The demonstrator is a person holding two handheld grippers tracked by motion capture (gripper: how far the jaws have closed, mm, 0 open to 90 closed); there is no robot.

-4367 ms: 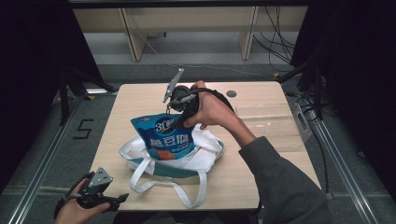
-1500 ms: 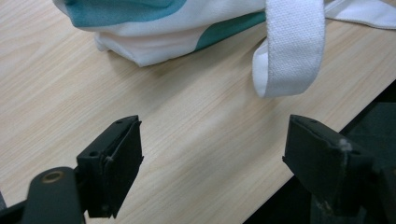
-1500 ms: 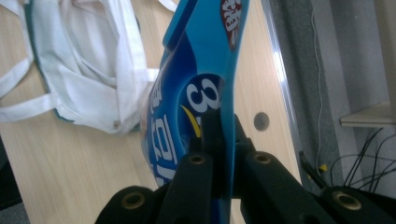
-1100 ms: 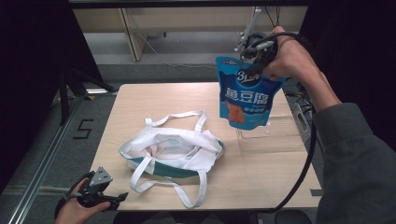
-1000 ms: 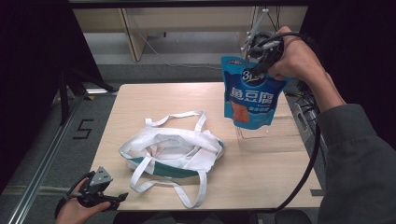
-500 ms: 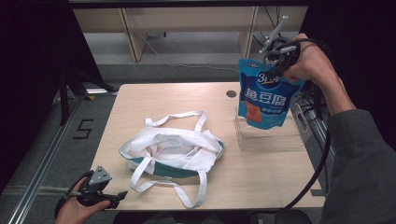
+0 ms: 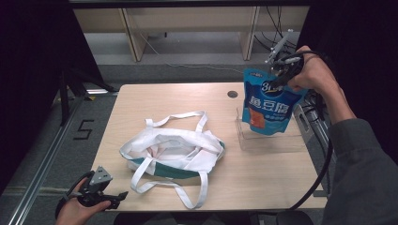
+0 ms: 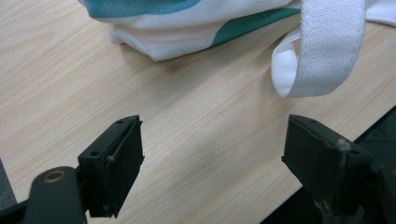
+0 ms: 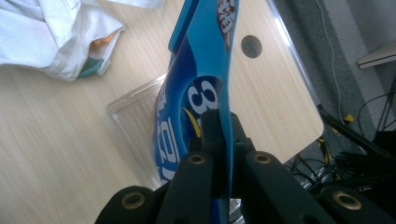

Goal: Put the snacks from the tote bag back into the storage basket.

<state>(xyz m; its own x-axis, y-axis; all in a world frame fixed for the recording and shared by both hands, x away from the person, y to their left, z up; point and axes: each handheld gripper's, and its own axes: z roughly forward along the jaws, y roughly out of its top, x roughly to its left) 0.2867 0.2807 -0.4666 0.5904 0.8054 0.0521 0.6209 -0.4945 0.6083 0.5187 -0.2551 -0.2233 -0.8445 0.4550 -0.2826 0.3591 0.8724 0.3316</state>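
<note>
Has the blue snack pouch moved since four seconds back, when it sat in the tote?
Yes. The blue pouch, pinched by the right gripper, has gone right, from the white tote bag to above the clear tray.

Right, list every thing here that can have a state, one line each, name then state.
Blue snack pouch: hanging upright, pinched at its top edge, over the tray.
Clear plastic tray: on the table, no goods visible inside.
White and teal cloth tote bag: lying slumped, mouth open, handles loose.
Right gripper: jaws shut on the pouch.
Left gripper: jaws open, nothing between them, at the table edge.
</note>
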